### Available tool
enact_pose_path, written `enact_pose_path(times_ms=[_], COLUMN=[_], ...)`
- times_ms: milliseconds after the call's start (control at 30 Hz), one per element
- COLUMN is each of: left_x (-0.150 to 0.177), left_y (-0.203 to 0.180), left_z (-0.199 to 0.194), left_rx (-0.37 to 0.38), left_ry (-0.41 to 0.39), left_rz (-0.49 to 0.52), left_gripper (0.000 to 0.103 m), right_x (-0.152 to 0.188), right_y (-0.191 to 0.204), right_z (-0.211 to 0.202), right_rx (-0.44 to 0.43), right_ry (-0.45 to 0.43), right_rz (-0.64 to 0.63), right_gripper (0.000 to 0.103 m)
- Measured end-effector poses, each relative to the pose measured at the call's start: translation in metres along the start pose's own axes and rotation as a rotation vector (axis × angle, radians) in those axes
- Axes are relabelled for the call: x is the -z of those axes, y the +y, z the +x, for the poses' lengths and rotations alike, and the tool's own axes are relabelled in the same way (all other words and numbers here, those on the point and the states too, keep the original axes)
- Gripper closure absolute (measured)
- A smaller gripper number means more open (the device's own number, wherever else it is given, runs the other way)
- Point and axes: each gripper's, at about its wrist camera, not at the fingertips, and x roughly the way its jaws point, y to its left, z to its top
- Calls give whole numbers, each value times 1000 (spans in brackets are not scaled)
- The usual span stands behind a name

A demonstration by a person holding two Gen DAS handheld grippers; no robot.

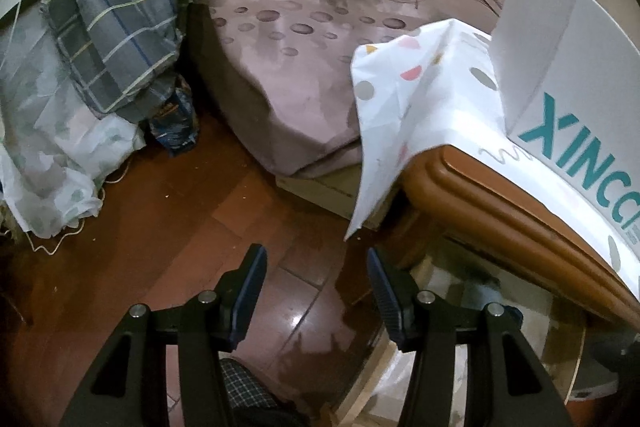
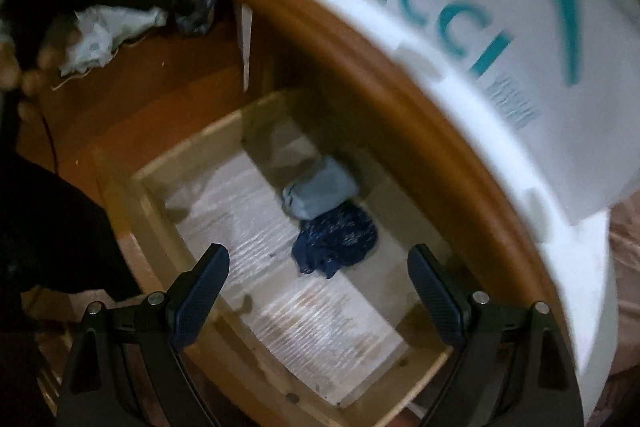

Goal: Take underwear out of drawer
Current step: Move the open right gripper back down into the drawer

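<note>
Lying in the drawer [image 2: 160, 183], underwear [image 2: 334, 241] sits ahead of the spread, empty right claw [image 2: 318, 267].

Crumpled navy underwear [image 2: 334, 241] in open drawer [image 2: 224, 131]

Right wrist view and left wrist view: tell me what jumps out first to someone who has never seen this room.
The white box with teal lettering dominates, sitting on top of the wooden nightstand. Below it the open drawer holds a light blue folded garment touching a dark blue crumpled one, with the open right gripper poised above. In the left wrist view, the open left gripper points at red-brown floor beside the bed.
</note>
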Motion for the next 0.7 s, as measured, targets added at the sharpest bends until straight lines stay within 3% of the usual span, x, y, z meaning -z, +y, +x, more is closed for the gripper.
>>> enact_pose_path(times_ms=[267,700], left_x=[-4,-1], left_y=[18,15], left_z=[2,9], left_rx=[-23,-41], left_ry=[3,32], left_rz=[-81,-59], left_gripper=[49,49], right_x=[2,5], right_y=[3,4], right_z=[61,125], right_rx=[-3,-19], right_ry=[60,75], right_rz=[-103,-247], right_gripper=[15,17])
